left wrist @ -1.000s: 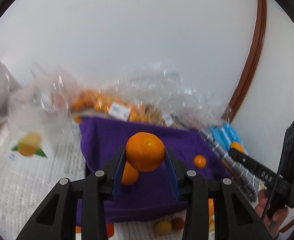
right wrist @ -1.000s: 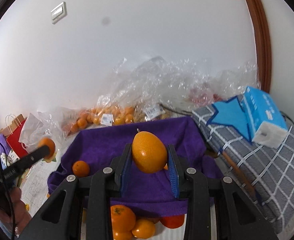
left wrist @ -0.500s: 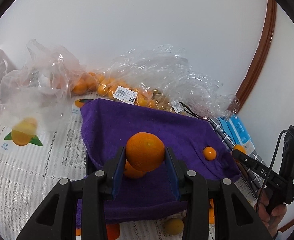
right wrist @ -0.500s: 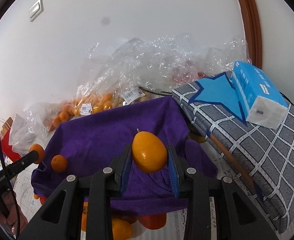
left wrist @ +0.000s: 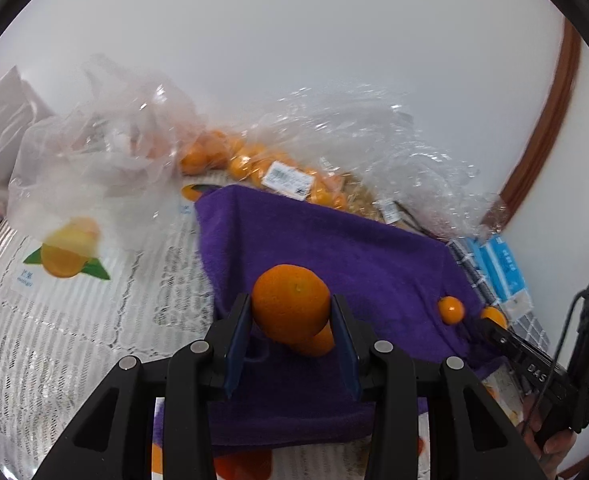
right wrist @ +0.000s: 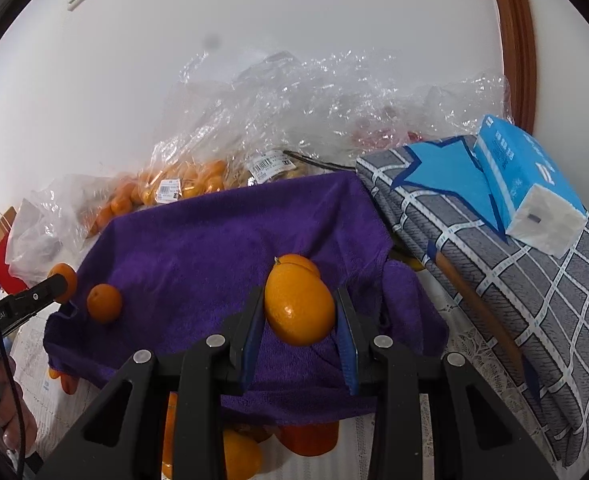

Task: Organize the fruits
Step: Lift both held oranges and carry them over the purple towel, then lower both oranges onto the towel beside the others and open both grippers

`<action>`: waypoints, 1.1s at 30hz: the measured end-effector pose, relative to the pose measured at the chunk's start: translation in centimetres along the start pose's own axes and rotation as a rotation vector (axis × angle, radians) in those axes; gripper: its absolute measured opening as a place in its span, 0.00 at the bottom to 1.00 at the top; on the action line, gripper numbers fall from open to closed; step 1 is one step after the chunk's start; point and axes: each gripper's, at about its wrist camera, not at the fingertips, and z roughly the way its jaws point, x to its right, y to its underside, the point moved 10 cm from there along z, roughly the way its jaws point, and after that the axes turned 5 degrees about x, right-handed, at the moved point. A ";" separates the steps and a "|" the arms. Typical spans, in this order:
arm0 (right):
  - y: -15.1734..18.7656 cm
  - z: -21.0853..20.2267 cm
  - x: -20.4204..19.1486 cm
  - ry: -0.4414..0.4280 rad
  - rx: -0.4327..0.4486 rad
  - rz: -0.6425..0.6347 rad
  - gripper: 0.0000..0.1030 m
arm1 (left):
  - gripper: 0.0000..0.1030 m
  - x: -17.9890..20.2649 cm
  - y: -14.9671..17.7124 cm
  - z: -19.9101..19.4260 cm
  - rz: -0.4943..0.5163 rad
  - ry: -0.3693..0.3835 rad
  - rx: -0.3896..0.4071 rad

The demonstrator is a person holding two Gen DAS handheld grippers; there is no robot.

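Note:
My left gripper (left wrist: 290,322) is shut on a round orange (left wrist: 290,304) and holds it over the near left part of a purple towel (left wrist: 334,248). Another orange (left wrist: 320,342) lies on the towel just behind it, and a small one (left wrist: 450,309) lies at the towel's right. My right gripper (right wrist: 299,322) is shut on an oval orange (right wrist: 299,310) above the towel (right wrist: 214,248). One orange (right wrist: 299,261) lies behind it and one (right wrist: 103,303) lies at the towel's left. The left gripper's tip (right wrist: 60,282) shows there too.
Clear plastic bags of small oranges (left wrist: 254,160) lie against the wall behind the towel. A grey checked cushion (right wrist: 514,280) with a blue tissue pack (right wrist: 530,196) sits to the right. Loose fruits (right wrist: 238,452) lie under the towel's front edge. A lace tablecloth (left wrist: 74,320) covers the left.
Both grippers have moved forward and lower over the towel, each still holding its orange. The left view has swung slightly right.

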 end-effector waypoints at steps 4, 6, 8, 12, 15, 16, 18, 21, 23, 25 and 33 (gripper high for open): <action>0.4 0.3 -0.1 0.006 -0.015 -0.007 0.33 | 0.37 0.2 0.5 0.5 0.005 0.001 -0.025; 0.5 0.5 -0.3 0.013 -0.020 -0.017 0.33 | 0.37 0.8 0.6 0.4 0.012 0.022 -0.033; 0.8 0.7 -0.4 0.016 -0.031 -0.025 0.33 | 0.37 1.2 0.9 0.4 0.029 0.023 -0.038; 1.2 1.2 -0.4 0.026 -0.052 -0.036 0.33 | 0.37 1.8 1.5 0.5 0.046 0.034 -0.055; 1.4 1.4 -0.3 0.033 -0.066 -0.034 0.33 | 0.37 2.4 1.7 0.3 0.047 0.053 -0.066; 1.5 1.5 -0.2 0.036 -0.070 -0.033 0.33 | 0.37 2.6 1.9 0.3 0.038 0.068 -0.079; 1.6 1.7 0.0 0.045 -0.081 -0.029 0.33 | 0.37 2.9 2.2 0.4 0.027 0.089 -0.096; 1.7 1.9 0.1 0.054 -0.089 -0.033 0.33 | 0.37 3.5 2.5 0.3 0.047 0.103 -0.104; 1.7 2.0 0.1 0.058 -0.090 -0.038 0.33 | 0.37 3.8 2.8 0.4 0.066 0.098 -0.109; 1.7 2.0 0.0 0.063 -0.090 -0.044 0.33 | 0.37 4.1 3.0 0.5 0.087 0.095 -0.111; 1.7 2.0 -0.1 0.064 -0.079 -0.055 0.34 | 0.37 4.1 3.1 0.7 0.092 0.092 -0.124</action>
